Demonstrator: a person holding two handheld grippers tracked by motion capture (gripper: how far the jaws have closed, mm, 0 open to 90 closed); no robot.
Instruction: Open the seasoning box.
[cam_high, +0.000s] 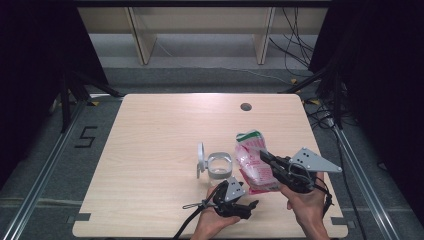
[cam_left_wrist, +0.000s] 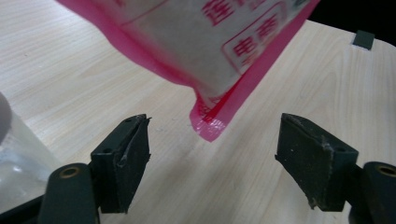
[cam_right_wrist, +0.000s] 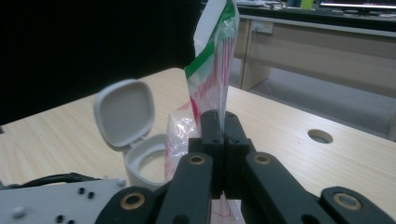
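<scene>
A pink-and-white plastic bag (cam_high: 252, 162) with a green top edge is held up off the wooden table (cam_high: 160, 130), tilted. My right gripper (cam_high: 264, 155) is shut on its side; in the right gripper view the jaws pinch the bag (cam_right_wrist: 212, 60) at mid-height. Left of the bag stands a small clear jar (cam_high: 219, 167) with its grey flip lid (cam_high: 200, 159) open. My left gripper (cam_high: 251, 208) stays low near the front edge, open. In the left gripper view the bag's lower corner (cam_left_wrist: 210, 128) hangs between the wide jaws, touching neither.
A round cable hole (cam_high: 245, 106) lies in the table near its far edge. Wooden shelving (cam_high: 200, 30) stands beyond the table, with cables (cam_high: 300, 50) on the floor at the right. The jar's wall (cam_left_wrist: 14, 158) sits close to my left jaw.
</scene>
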